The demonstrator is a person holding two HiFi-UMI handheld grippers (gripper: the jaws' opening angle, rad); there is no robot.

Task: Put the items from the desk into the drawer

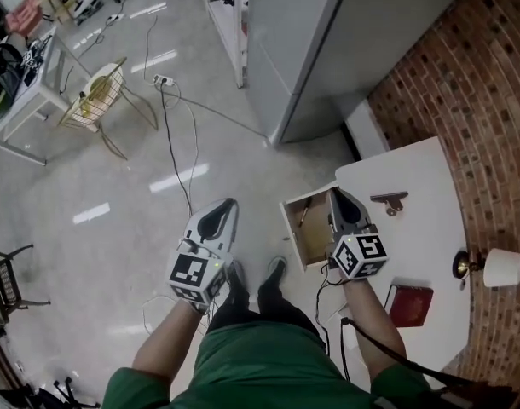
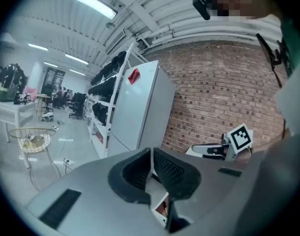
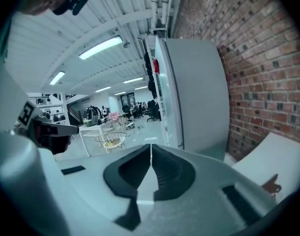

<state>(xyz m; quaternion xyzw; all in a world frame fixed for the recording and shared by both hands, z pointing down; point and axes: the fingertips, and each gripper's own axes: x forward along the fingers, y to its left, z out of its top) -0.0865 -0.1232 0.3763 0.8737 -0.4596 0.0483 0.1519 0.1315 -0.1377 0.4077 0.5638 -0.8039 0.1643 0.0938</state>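
The white desk (image 1: 418, 173) stands at the right against a brick wall. Its wooden drawer (image 1: 309, 247) is pulled open to the left, and a small thin item lies inside near its far corner. On the desktop lie a brown clip (image 1: 390, 201) and a flat red item (image 1: 411, 305). My right gripper (image 1: 335, 194) is shut and empty, held above the drawer's right side at the desk edge. My left gripper (image 1: 229, 204) is shut and empty too, out over the floor left of the drawer. In the gripper views both pairs of pads meet, left gripper (image 2: 151, 154) and right gripper (image 3: 150, 149).
A small lamp (image 1: 497, 267) with a white shade stands at the desk's right edge. A tall grey cabinet (image 1: 311, 41) rises behind the drawer. Cables (image 1: 179, 135) trail across the glossy floor, and a wire chair (image 1: 98, 99) sits far left. The person's feet are below the drawer.
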